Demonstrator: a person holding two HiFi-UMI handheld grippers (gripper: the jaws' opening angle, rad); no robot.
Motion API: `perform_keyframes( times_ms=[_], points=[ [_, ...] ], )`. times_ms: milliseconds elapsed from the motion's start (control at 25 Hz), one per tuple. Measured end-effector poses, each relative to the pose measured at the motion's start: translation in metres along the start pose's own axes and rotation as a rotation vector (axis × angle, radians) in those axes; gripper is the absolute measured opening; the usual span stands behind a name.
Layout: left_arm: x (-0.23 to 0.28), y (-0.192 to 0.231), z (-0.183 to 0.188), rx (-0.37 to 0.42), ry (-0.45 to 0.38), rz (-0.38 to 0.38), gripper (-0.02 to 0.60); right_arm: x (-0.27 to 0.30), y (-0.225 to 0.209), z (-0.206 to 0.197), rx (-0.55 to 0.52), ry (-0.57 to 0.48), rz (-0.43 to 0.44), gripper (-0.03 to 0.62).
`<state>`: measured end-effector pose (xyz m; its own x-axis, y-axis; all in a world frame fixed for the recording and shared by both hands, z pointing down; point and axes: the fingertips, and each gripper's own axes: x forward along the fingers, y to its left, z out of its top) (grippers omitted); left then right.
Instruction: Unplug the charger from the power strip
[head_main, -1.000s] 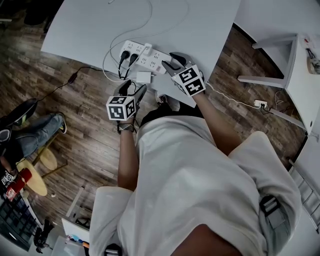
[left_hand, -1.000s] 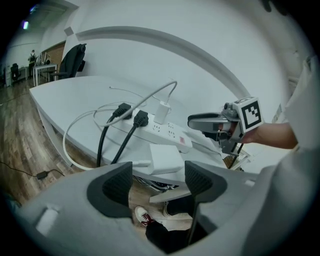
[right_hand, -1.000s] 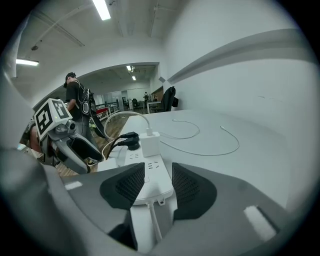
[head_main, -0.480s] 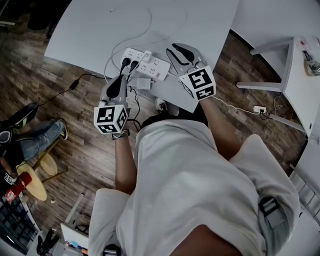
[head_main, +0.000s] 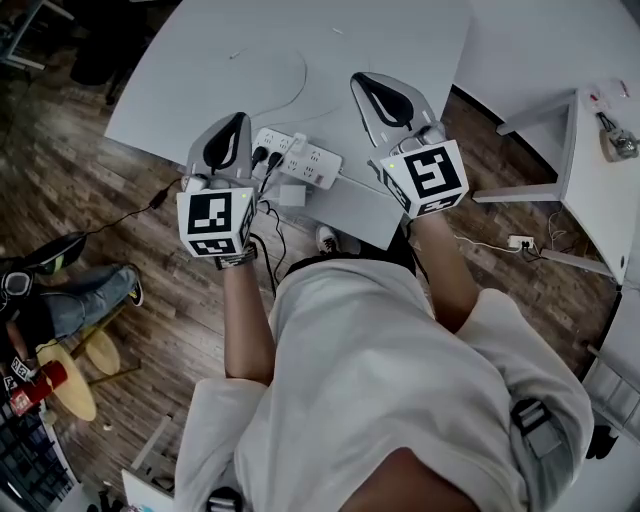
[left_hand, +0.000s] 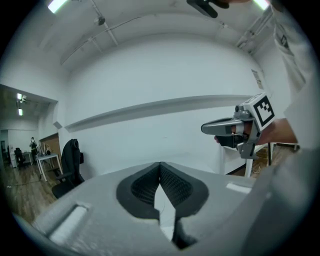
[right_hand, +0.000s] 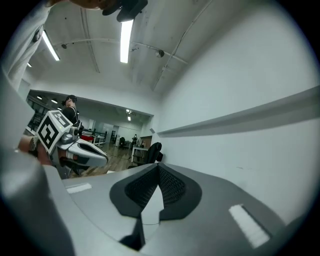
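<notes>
A white power strip (head_main: 300, 155) lies on the grey-white table (head_main: 400, 40), near its front edge. Two black plugs (head_main: 266, 157) and a white charger (head_main: 297, 139) sit in the strip, and a white adapter block (head_main: 292, 194) lies just in front of it. My left gripper (head_main: 238, 118) hangs above the strip's left end, shut and empty (left_hand: 160, 165). My right gripper (head_main: 360, 80) hangs above the table to the strip's right; its jaws have just been closing, with nothing between them (right_hand: 159, 167). Each gripper view shows the other gripper, the right one (left_hand: 235, 132) and the left one (right_hand: 75, 147).
A thin white cable (head_main: 290, 85) curls over the table behind the strip. Black cords (head_main: 150, 205) trail onto the wooden floor. A seated person's legs (head_main: 70, 300) and a yellow stool (head_main: 75, 375) are at lower left. Another white table (head_main: 600, 170) stands to the right.
Both grippers have risen from beside the strip at the table's front edge to well above the table. Their jaws, open a second ago, are now shut on nothing.
</notes>
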<state>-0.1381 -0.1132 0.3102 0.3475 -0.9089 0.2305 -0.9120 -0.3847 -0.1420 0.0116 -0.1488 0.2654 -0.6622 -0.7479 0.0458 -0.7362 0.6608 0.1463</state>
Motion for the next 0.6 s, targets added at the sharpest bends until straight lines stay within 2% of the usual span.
perform_keyframes(
  times_ms=[320, 440, 600],
  points=[
    [0.019, -0.006, 0.105, 0.081, -0.164, -0.044, 0.003, -0.011, -0.024, 0.088, -0.044, -0.118, -0.061, 0.003],
    [0.021, -0.01, 0.123, 0.096, -0.188, -0.053, 0.003, -0.014, -0.028, 0.1, -0.065, -0.122, -0.08, 0.002],
    [0.02, -0.015, 0.124, 0.082, -0.191, -0.058, 0.003, -0.019, -0.03, 0.102, -0.07, -0.117, -0.09, 0.002]
  ],
)
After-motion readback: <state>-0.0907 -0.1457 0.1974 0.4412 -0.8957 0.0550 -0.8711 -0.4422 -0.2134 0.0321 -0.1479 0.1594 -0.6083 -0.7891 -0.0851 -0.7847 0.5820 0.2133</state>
